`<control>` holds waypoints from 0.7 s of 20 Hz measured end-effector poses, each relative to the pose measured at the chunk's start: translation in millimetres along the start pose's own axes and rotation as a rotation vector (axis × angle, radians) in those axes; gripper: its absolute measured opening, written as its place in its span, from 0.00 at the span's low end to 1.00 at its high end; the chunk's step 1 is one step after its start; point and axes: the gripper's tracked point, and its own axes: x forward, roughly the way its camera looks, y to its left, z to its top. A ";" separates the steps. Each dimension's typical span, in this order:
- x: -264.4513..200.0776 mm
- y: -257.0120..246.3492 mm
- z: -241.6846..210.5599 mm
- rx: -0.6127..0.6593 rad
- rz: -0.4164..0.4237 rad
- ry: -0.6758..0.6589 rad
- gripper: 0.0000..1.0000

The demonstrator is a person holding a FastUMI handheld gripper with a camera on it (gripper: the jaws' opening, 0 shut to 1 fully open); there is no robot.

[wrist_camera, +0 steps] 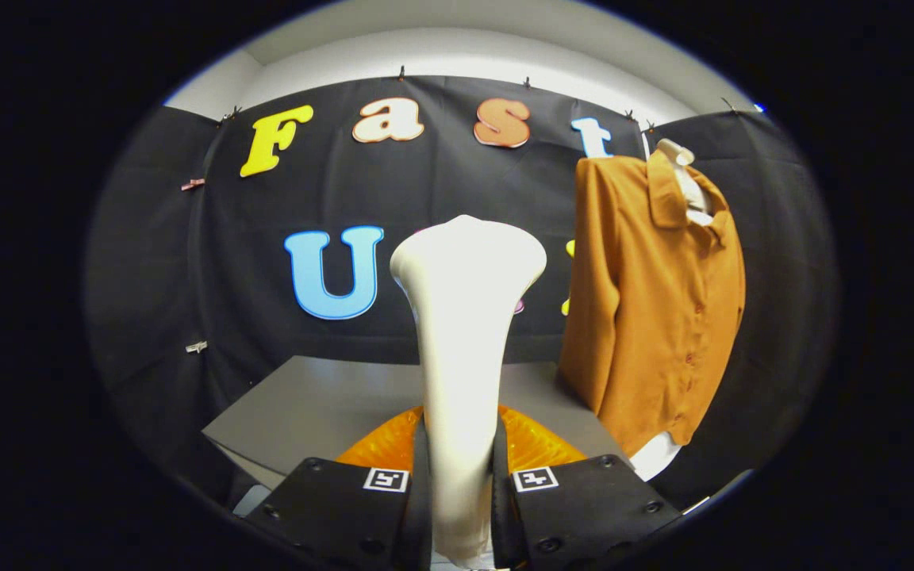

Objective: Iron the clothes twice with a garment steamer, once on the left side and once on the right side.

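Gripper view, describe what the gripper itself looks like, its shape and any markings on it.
The gripper has two broad, flat-topped blocks, one on each side of a narrow central gap. Each block carries a small square white tag with a black pattern near its inner corner, and round screw heads dot the top faces. No cable is visible.

Fingers-mounted fisheye, close, facing booth wall
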 end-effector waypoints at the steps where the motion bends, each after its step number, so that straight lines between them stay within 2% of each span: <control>1: -9.1 -8.9 8.0 -0.005 -0.017 -0.024 0.33; 5: -27.2 -60.1 35.6 0.000 -0.093 -0.089 0.33; 9: -18.3 -121.2 46.0 0.025 -0.132 -0.116 0.33; 14: 15.4 -191.1 41.6 0.074 -0.107 -0.106 0.33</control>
